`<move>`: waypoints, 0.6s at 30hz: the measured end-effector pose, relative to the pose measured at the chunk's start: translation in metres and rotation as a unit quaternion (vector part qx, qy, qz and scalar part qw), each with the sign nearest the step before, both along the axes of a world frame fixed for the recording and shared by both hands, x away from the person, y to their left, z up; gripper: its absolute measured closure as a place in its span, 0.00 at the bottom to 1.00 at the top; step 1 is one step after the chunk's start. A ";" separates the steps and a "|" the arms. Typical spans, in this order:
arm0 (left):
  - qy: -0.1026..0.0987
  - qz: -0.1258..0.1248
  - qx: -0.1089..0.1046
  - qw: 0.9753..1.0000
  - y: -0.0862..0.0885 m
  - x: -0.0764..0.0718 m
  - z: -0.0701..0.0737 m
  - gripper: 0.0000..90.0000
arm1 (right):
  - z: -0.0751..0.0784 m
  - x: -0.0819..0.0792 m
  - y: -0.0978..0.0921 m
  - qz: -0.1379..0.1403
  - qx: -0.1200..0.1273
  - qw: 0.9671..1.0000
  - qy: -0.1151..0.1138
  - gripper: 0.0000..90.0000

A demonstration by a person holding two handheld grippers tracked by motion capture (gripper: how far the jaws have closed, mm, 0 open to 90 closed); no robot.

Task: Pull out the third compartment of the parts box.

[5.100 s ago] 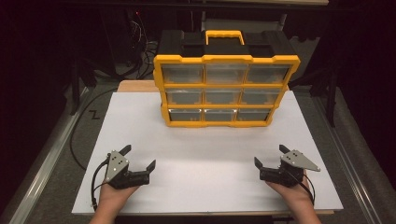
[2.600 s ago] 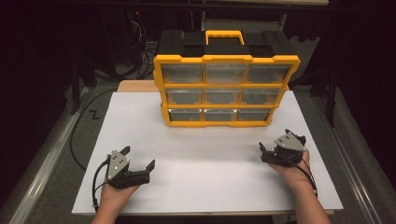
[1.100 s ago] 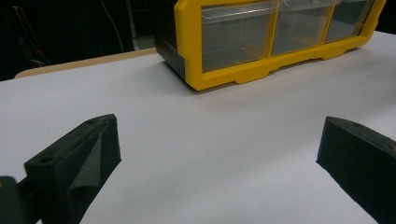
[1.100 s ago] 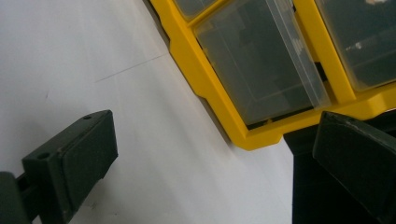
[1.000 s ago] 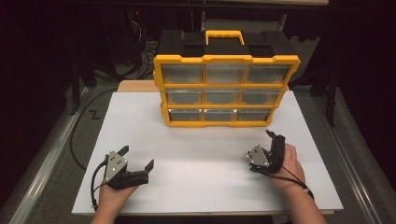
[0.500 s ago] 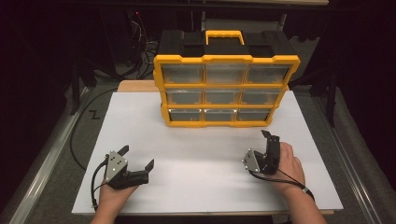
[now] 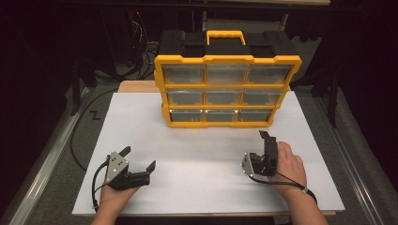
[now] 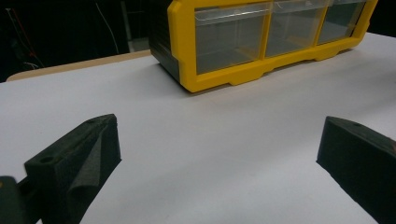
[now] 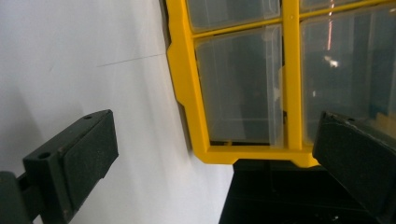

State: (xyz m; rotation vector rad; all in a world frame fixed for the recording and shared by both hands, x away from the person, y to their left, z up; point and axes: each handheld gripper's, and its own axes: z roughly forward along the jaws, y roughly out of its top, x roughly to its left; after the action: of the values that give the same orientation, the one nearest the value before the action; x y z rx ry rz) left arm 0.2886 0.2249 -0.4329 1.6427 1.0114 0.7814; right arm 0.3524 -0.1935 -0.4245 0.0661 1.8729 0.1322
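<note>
White worktop (image 7: 206, 154) over a pale wooden board (image 7: 136, 86) peeking out at the far left corner. Grey carpeted floor (image 7: 70, 136) either side, crossed by a metal rail (image 7: 44, 161) on the left — black cables (image 7: 77, 140) looping beside it. Dark room beyond, tangled wires (image 7: 141, 42) and black stands in shadow.

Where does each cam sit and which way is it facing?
High view: above the person's side, looking forward and down at the white table, drawer cabinet, both hands, left gripper, right gripper.
Left gripper view: low over the table, facing the cabinet's bottom drawers; own two jaws, wide apart.
Right gripper view: rolled sideways, facing the cabinet's bottom corner; own jaws apart.
All three share the cabinet.
</note>
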 end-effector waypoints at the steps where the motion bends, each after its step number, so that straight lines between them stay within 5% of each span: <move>1: 0.000 0.000 0.000 1.000 0.000 0.000 0.000 0.01 | 0.000 0.000 0.000 0.004 -0.002 1.000 -0.003 0.02; 18: 0.001 -0.005 0.007 1.000 -0.002 0.000 -0.001 0.01 | -0.001 0.002 0.014 0.022 -0.052 0.998 -0.031 0.08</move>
State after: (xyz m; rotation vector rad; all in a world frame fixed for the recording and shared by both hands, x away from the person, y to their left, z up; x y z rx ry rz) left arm 0.2891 0.2234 -0.4340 1.6593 1.0010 0.7819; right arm 0.3547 -0.1798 -0.4259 -0.0513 1.8159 0.0666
